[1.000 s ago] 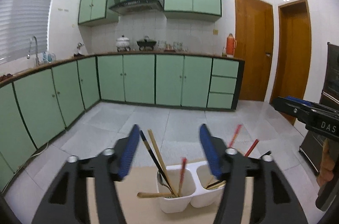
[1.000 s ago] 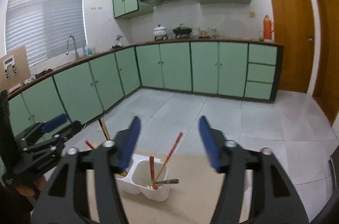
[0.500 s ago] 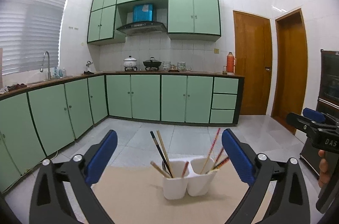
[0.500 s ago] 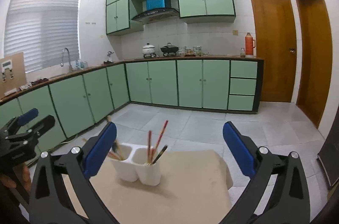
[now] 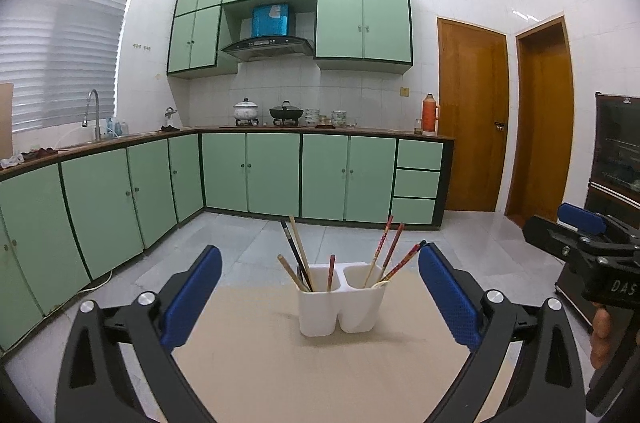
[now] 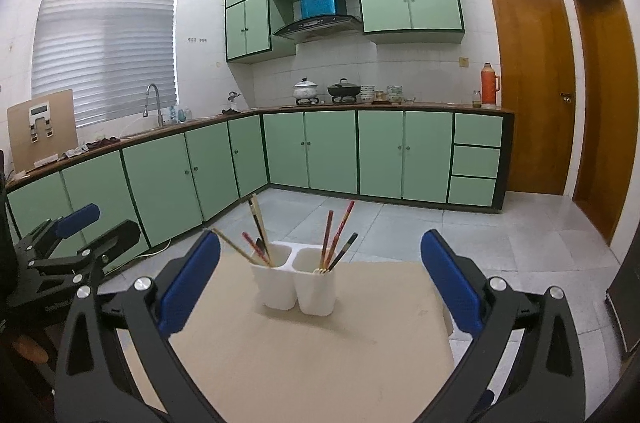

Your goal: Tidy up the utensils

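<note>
Each hand-held gripper, left [image 5: 320, 297] and right [image 6: 320, 289], gapes wide and empty before the chopsticks [image 5: 298, 255], light, stiff, slippery sticks best pinched near their tops, standing in a white two-cup holder [image 5: 340, 307] on the beige counter [image 5: 320, 375].

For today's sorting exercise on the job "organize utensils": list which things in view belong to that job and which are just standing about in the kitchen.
Belong to the job:
- white two-cup holder
- chopsticks standing in it
- table
- left gripper, open and empty
- right gripper, open and empty

Just standing about:
- orange thermos
- white pot
- black wok
- tap
</note>
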The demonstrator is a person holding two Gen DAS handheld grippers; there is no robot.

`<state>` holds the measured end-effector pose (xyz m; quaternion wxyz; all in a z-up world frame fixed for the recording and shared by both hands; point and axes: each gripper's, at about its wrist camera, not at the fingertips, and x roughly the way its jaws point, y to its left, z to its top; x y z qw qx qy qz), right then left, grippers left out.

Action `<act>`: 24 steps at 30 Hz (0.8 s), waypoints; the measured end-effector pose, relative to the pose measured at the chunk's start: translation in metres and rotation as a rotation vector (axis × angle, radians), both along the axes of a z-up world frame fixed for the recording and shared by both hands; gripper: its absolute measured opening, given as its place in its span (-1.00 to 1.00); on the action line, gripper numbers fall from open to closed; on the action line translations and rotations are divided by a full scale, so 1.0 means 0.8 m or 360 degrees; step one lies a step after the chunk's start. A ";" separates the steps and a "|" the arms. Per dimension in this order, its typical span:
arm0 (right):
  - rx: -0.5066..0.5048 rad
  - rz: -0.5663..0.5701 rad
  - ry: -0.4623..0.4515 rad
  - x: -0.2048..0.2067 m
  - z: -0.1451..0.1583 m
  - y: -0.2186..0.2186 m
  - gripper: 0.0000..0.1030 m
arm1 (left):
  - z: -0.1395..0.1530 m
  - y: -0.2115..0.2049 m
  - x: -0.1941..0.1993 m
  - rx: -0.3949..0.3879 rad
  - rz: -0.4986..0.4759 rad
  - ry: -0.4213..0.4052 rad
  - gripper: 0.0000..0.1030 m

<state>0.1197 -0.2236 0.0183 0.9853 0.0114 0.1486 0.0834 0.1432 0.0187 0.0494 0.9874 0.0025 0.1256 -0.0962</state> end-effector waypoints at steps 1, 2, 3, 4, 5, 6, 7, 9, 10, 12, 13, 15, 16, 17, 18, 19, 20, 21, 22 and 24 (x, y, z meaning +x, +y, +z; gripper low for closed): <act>0.0000 0.0003 0.0000 -0.001 0.002 0.001 0.89 | 0.001 0.000 -0.007 0.0004 0.0004 -0.0007 0.88; 0.0000 0.0007 -0.0001 -0.005 0.002 0.003 0.89 | 0.002 0.000 -0.010 0.0005 0.0007 -0.0011 0.88; -0.0003 0.0011 -0.0002 -0.009 0.002 0.005 0.89 | 0.002 0.001 -0.015 0.0004 0.0009 -0.0015 0.88; -0.0009 0.0018 -0.0004 -0.013 0.002 0.007 0.89 | 0.003 0.001 -0.017 0.0003 0.0009 -0.0017 0.88; -0.0016 0.0021 -0.0006 -0.018 0.002 0.009 0.89 | 0.004 0.001 -0.020 0.0004 0.0010 -0.0019 0.88; -0.0024 0.0022 -0.0008 -0.021 0.002 0.011 0.89 | 0.005 0.002 -0.023 0.0006 0.0012 -0.0021 0.88; -0.0032 0.0024 -0.0008 -0.024 0.003 0.012 0.89 | 0.005 0.003 -0.026 0.0007 0.0013 -0.0024 0.88; -0.0055 0.0035 -0.0011 -0.030 0.002 0.018 0.89 | 0.006 0.003 -0.030 0.0007 0.0014 -0.0029 0.88; -0.0066 0.0036 -0.0013 -0.031 0.002 0.020 0.89 | 0.008 0.004 -0.034 0.0007 0.0015 -0.0036 0.88; -0.0089 0.0041 -0.0015 -0.035 0.001 0.026 0.89 | 0.009 0.004 -0.040 0.0012 0.0014 -0.0044 0.88; -0.0092 0.0043 -0.0012 -0.035 0.001 0.028 0.89 | 0.009 0.003 -0.041 0.0012 0.0013 -0.0044 0.88; -0.0087 0.0048 -0.0008 -0.038 0.001 0.032 0.89 | 0.007 0.003 -0.046 0.0009 0.0010 -0.0042 0.88; -0.0085 0.0048 -0.0008 -0.040 0.001 0.034 0.89 | 0.007 0.004 -0.049 0.0008 0.0009 -0.0041 0.88; -0.0084 0.0050 -0.0008 -0.041 0.000 0.035 0.89 | 0.005 0.004 -0.051 0.0008 0.0009 -0.0038 0.88; -0.0085 0.0052 -0.0007 -0.042 0.000 0.036 0.89 | 0.004 0.004 -0.053 0.0007 0.0008 -0.0033 0.88; -0.0087 0.0052 -0.0007 -0.042 0.000 0.036 0.89 | 0.004 0.005 -0.054 0.0007 0.0005 -0.0030 0.88; -0.0089 0.0053 -0.0005 -0.043 -0.001 0.037 0.89 | 0.004 0.006 -0.055 0.0006 0.0005 -0.0028 0.88; -0.0089 0.0055 -0.0004 -0.044 -0.001 0.039 0.89 | 0.003 0.007 -0.056 0.0005 0.0005 -0.0027 0.88; -0.0089 0.0056 -0.0003 -0.045 -0.001 0.040 0.89 | 0.003 0.007 -0.058 0.0004 0.0003 -0.0027 0.88; -0.0089 0.0057 -0.0003 -0.047 -0.001 0.041 0.89 | 0.003 0.008 -0.059 0.0002 0.0002 -0.0026 0.88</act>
